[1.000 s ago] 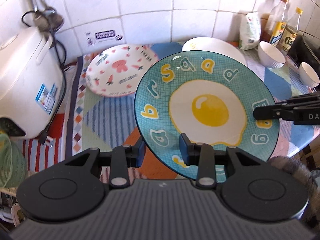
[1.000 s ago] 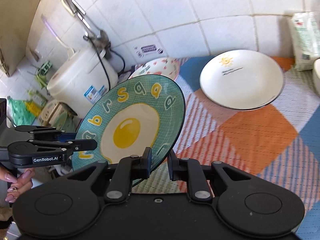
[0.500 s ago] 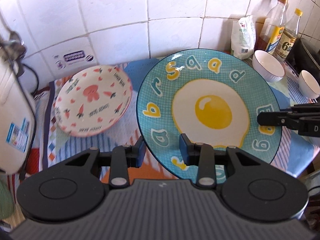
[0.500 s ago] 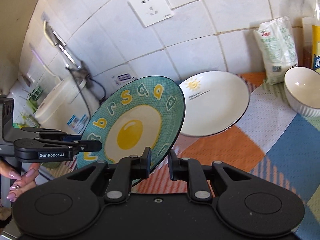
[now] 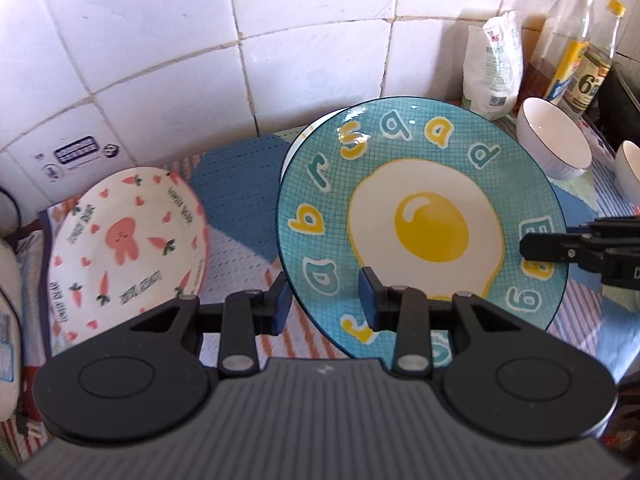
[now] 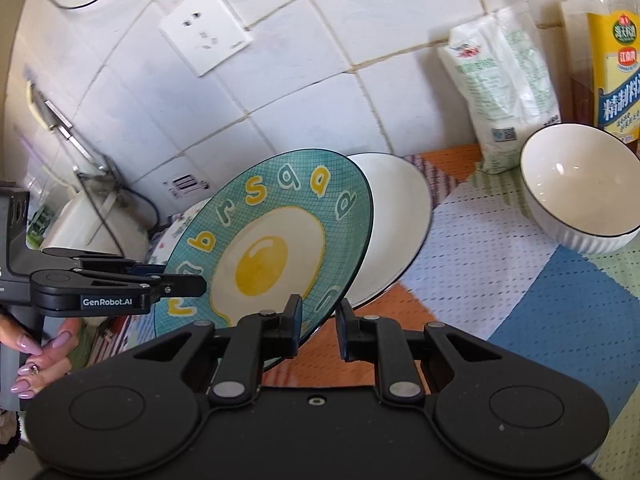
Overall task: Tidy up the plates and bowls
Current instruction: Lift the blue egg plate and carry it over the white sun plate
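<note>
Holding egg plate (image 5: 420, 224) by opposite rims, left claw (image 5: 322, 306) and right claw (image 6: 318, 326) both clamped; white plate (image 6: 400, 232) directly beneath, slightly right.

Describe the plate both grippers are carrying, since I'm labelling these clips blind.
Against the white tiled wall, above the patchwork cloth, both grippers hold the teal plate by its rim. Unlike the pink rabbit plate and plain white plate, it shows a fried egg ringed with letters.

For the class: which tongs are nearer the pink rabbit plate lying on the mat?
Left. The left tongs grip the egg plate rim on the side right beside the rabbit plate; the right tongs grip the far rim.
</note>
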`<control>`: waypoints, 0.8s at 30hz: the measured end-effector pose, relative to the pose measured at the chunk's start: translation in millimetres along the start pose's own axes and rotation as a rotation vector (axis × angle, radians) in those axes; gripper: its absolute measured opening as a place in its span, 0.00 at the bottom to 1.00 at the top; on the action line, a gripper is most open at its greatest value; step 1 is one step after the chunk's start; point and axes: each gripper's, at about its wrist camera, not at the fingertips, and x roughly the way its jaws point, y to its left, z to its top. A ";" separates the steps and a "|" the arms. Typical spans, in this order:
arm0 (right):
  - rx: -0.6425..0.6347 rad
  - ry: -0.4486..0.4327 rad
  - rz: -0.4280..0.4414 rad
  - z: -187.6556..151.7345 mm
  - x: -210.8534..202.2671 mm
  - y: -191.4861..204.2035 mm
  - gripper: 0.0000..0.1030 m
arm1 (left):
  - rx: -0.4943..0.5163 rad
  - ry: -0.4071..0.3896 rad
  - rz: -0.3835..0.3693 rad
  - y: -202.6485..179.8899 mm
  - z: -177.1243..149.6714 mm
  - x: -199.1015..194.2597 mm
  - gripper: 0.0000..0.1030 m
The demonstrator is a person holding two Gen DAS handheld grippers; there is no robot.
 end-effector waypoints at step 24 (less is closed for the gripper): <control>-0.077 -0.003 -0.244 11.8 25.8 17.9 0.22 | 0.003 0.187 0.048 0.4 38.7 64.1 0.33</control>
